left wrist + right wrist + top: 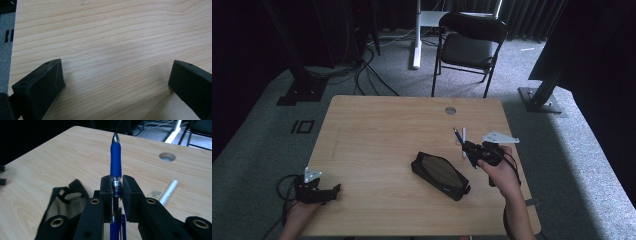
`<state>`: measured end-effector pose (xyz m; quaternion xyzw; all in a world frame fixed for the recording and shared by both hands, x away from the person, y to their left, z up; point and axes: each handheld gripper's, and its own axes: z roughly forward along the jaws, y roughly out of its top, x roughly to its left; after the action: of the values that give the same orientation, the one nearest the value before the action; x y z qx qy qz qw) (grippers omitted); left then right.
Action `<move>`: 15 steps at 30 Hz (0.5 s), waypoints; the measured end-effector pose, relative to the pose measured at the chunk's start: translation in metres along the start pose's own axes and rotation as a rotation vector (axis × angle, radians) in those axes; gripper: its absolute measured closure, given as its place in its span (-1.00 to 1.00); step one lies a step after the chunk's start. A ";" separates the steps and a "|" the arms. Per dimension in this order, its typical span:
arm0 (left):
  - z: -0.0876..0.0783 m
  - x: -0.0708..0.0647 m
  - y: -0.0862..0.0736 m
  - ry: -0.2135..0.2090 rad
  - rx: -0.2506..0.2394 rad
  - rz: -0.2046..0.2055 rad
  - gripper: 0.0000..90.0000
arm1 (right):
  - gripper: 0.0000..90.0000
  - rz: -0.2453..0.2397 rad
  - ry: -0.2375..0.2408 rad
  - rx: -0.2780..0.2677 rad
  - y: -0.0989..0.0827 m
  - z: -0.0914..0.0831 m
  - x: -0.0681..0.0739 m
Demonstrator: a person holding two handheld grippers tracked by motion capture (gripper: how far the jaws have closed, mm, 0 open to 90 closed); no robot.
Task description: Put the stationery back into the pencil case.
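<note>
At the near left corner of the light wooden desk [377, 125], the left gripper [332, 191] rests low over the desktop in the person's left hand [299, 212]. Its jaws stand wide apart, with nothing but bare wood grain between them in the left gripper view.

Toward the middle of the near half of the desk lies a flat black fabric pencil pouch [440, 175], its mouth unzipped and showing a tan lining. In the right gripper view it sits just left of the jaws.

Near the right edge of the desk, the right gripper [467, 148] is held above the desktop by the person's right hand [501, 172]. It is clamped on a blue ballpoint pen with a clear barrel and silver tip [115, 157]; the black pads press on the barrel from both sides, and the tip points toward the desk's far edge. Just beyond it a slim white pen [168, 192] lies on the wood, and a round cable hole [450, 110] sits near the far edge.
</note>
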<state>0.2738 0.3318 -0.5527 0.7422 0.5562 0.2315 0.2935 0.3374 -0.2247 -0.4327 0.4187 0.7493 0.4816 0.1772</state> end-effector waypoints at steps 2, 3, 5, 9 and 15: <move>0.000 0.000 0.000 0.000 0.000 0.000 -0.99 | 0.76 -0.013 0.010 0.002 0.001 0.000 0.004; 0.000 0.000 0.000 0.000 0.000 0.000 -0.99 | 0.77 -0.028 0.018 0.010 0.001 0.000 0.006; 0.000 0.000 0.000 0.000 0.000 0.000 -0.99 | 0.77 -0.036 0.038 0.015 0.001 0.000 0.010; 0.000 0.000 0.000 0.000 0.000 0.000 -0.99 | 0.77 -0.042 0.078 0.015 0.001 0.004 0.016; 0.000 0.000 0.000 0.000 0.000 0.000 -0.99 | 0.77 -0.058 0.130 0.040 0.000 0.011 0.026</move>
<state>0.2738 0.3318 -0.5527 0.7421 0.5563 0.2315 0.2936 0.3292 -0.1978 -0.4346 0.3681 0.7806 0.4871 0.1337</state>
